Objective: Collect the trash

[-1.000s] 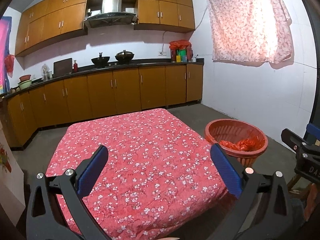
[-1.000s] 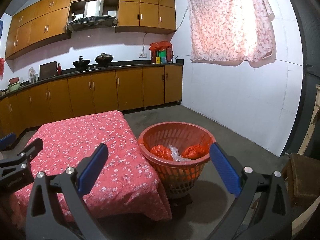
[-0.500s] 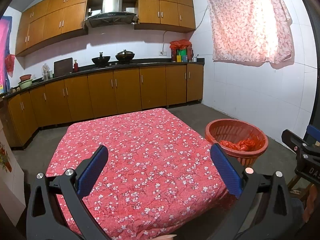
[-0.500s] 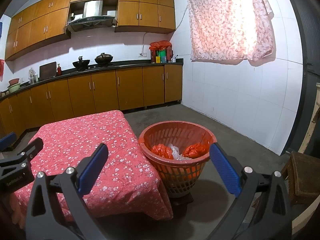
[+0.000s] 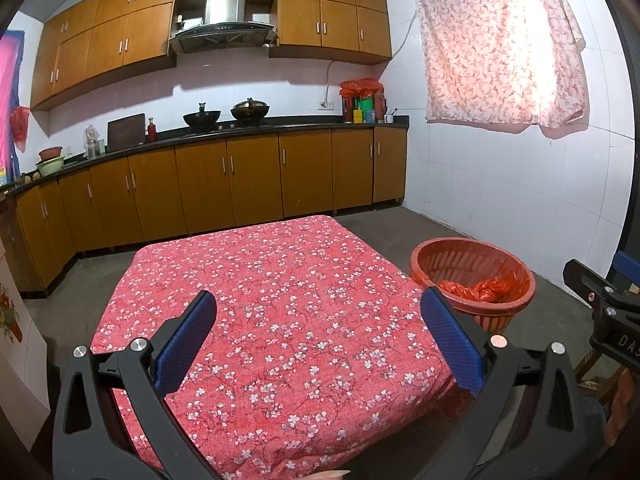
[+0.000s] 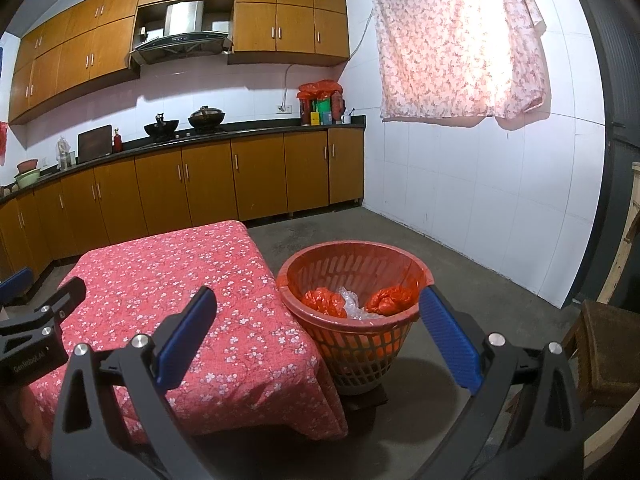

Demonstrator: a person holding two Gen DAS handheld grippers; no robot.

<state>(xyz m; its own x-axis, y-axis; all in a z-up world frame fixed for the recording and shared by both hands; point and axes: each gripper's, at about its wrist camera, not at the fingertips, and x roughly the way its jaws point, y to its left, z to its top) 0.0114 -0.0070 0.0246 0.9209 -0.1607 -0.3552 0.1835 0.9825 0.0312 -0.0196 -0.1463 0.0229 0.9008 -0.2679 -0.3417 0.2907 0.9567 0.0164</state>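
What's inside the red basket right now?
The red basket holds two crumpled red plastic bags with clear plastic wrap between them. Anything beneath them is covered.

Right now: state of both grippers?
Left gripper: open, holding nothing, over the floral tablecloth.
Right gripper: open, holding nothing, facing the red trash basket.

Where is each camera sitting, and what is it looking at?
Left wrist: sits on the left gripper, above the red flowered table; its open blue fingers show.
Right wrist: sits on the right gripper, facing the red basket of trash beside the table; its open fingers show, and the left gripper at the left edge.
Both share the table, basket and kitchen cabinets.
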